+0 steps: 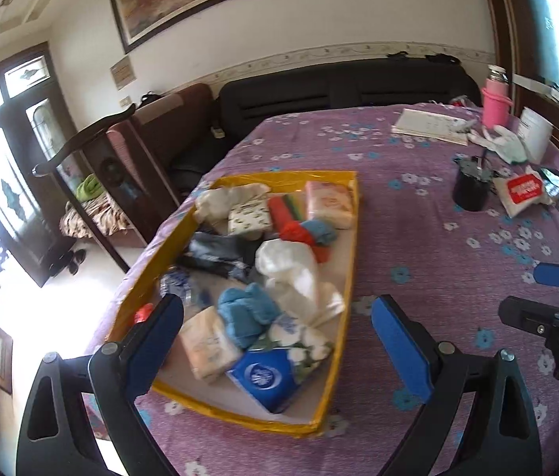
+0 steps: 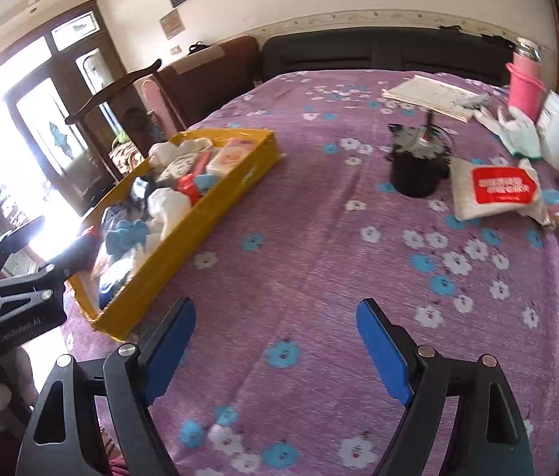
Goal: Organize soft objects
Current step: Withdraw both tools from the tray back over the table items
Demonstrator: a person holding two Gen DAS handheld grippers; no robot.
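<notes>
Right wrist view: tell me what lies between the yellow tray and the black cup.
Only bare purple floral cloth lies between the yellow tray and the black cup, in the right wrist view.

the left wrist view looks down along its open fingers [image 1: 398,341] at the yellow tray [image 1: 352,238], which lies between and just beyond them. the right wrist view sits further right, its fingers [image 2: 382,349] over bare purple cloth [image 2: 299,246], tray [image 2: 184,246] beyond the left finger. both share tray, cloth, black cup [image 1: 469,190].
</notes>
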